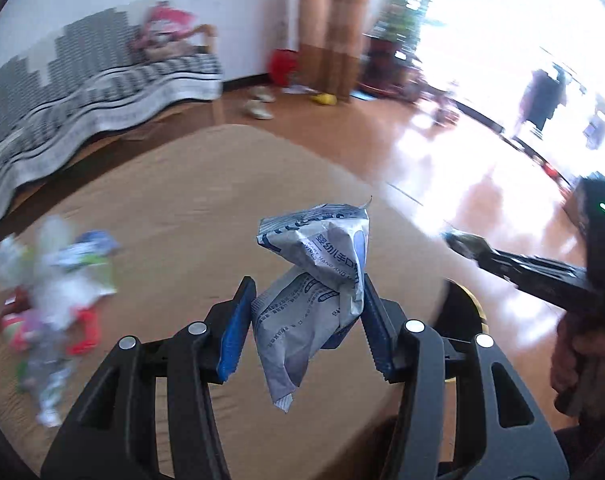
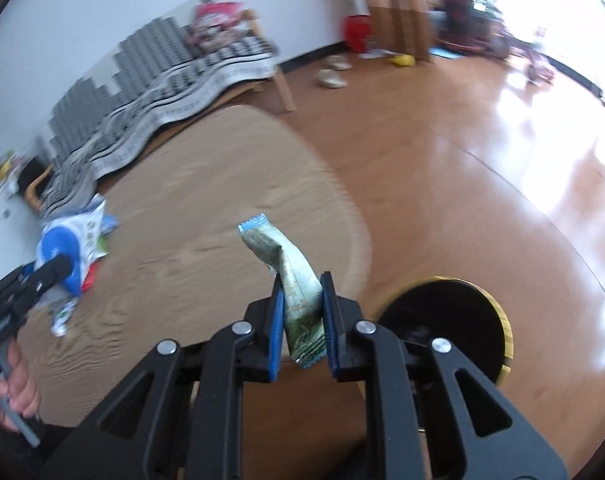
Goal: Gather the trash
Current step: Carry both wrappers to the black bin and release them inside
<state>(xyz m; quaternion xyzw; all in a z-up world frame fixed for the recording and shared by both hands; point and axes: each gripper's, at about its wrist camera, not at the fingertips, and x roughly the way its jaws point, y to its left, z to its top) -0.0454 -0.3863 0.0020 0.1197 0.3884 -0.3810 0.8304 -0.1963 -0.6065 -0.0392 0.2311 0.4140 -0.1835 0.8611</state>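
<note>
Both tongs loaded w/ trash, bin down to the right.

Left tongs (image 1: pixel 308 316) closed partway on a crumpled grey-white wipes packet (image 1: pixel 314 280), pinched mid-body, long axis running up and away from the pads, tail hanging below. Right tongs (image 2: pixel 302 320) nearly closed on a green snack wrapper (image 2: pixel 298 284), also upright, top end leaning left. Black bin (image 2: pixel 454 328) w/ yellow rim sits on the floor just past the worktop (image 2: pixel 222 208) edge, lower right of the right tongs, so right hand is nearer; prob. drops first, left has to cross further right. More trash (image 1: pixel 54 280) in a blurred heap on the worktop's left side, well apart from both tongs.
</note>
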